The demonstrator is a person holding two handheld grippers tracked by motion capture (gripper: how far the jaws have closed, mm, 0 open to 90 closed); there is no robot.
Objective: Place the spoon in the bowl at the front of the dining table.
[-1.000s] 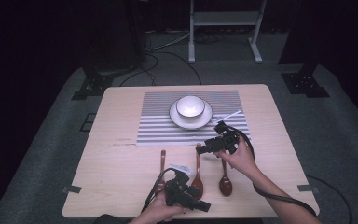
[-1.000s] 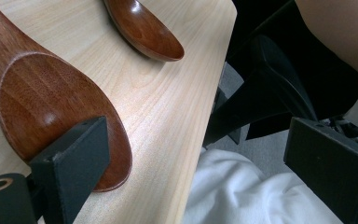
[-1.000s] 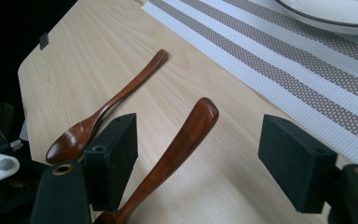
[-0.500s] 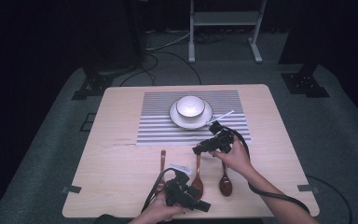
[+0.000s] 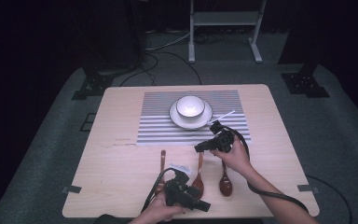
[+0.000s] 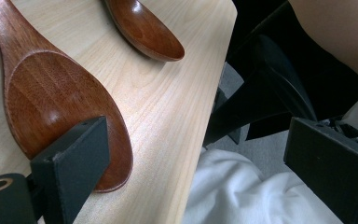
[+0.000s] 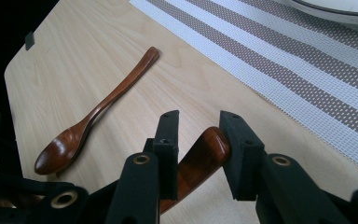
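Right gripper (image 7: 196, 151) closing (bowl (image 5: 189, 106) empty).

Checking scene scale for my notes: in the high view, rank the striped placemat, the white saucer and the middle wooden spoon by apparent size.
1. striped placemat
2. white saucer
3. middle wooden spoon, about as long as the saucer is wide, far narrower

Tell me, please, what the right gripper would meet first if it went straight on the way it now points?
Likely the middle spoon's handle tip, already between the right gripper's closing jaws. Beyond it lies bare table, then the left spoon, though depth is hard to judge.
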